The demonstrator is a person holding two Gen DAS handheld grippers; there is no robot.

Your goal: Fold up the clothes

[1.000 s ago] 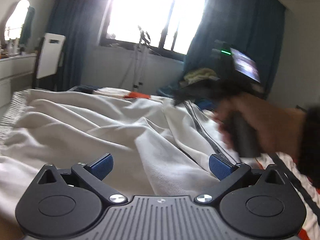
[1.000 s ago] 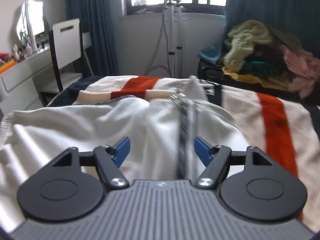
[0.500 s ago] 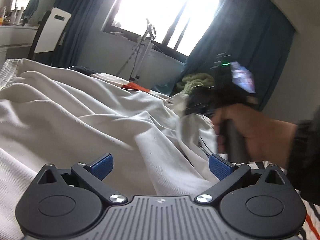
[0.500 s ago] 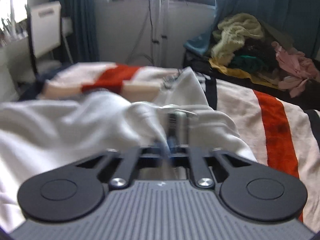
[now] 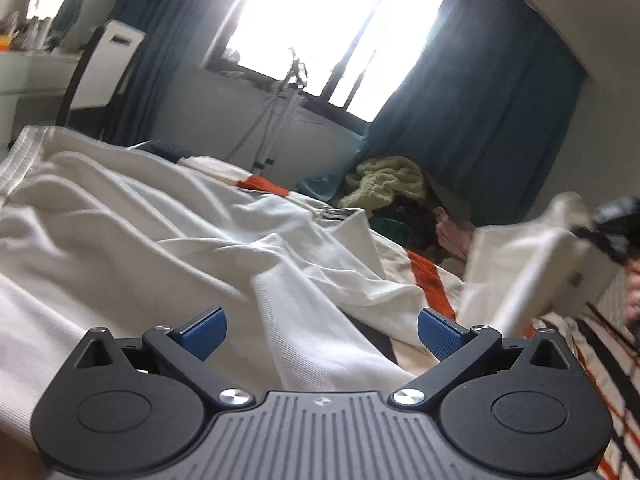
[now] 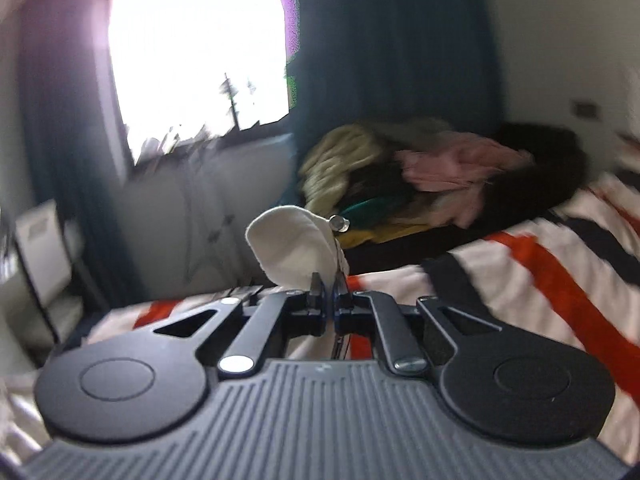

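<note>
The left tool (image 5: 322, 334) hangs wide open over a rumpled white garment (image 5: 180, 240) on the striped bed (image 5: 600, 360). At far right, the right tool (image 5: 612, 232) lifts its edge.

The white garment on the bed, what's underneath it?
Under the white garment lies a striped blanket, white with orange and dark bands, showing past its right edge. How far it runs beneath is covered by cloth.

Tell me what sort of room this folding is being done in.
Most likely a bedroom: a bed with a striped blanket, dark curtains beside a bright window, and a heap of clothes by the wall.
</note>
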